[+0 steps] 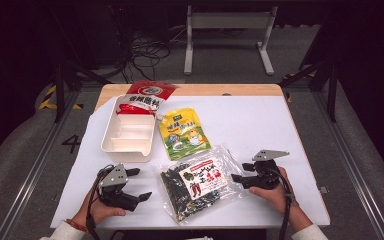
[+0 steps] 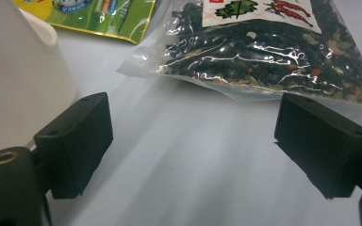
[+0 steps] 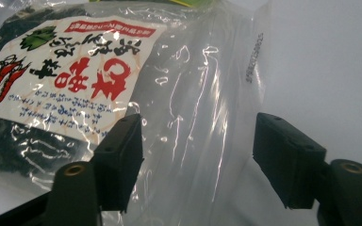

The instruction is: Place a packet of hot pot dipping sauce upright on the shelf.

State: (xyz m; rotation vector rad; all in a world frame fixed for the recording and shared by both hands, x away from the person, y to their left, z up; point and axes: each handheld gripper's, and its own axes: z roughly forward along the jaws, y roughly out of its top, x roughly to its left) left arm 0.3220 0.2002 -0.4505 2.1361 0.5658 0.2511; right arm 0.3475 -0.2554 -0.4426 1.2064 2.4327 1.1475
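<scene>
Both grippers, left (image 1: 139,184) and right (image 1: 243,172), gape wide flanking the clear bag's (image 1: 198,182) edges.

Clear glossy crinkled plastic bag (image 3: 202,94), paper label; matt white plastic tray (image 1: 128,131); smooth matt white table cover (image 2: 193,160).

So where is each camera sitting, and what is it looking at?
High view: sits above the person's side, looking forward and down on the table; both forearms, the left claw and the right claw show.
Left gripper view: rides the left claw, looking past its open black jaws at the clear bag of dried greens and white box.
Right gripper view: rides the right claw, jaws open over that bag's clear edge.
All three share the bag.
</scene>
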